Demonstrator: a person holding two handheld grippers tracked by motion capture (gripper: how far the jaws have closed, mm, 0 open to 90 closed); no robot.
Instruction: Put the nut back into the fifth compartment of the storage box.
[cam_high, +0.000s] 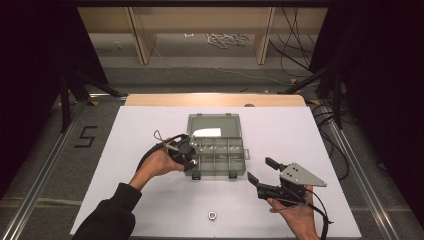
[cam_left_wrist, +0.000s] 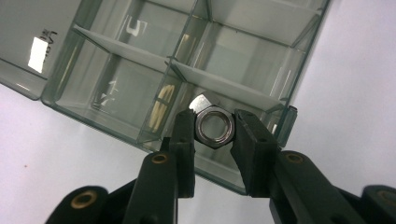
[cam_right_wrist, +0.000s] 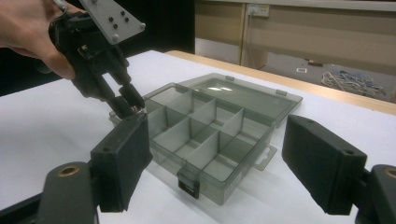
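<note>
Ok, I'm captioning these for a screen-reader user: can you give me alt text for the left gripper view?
A steel hex nut is pinched between the two black jaws of the left gripper, held just above a corner compartment of an open, smoky clear plastic organizer box. The box sits on a white table, its white dividers forming compartments and its lid lying open at upper left.
</note>
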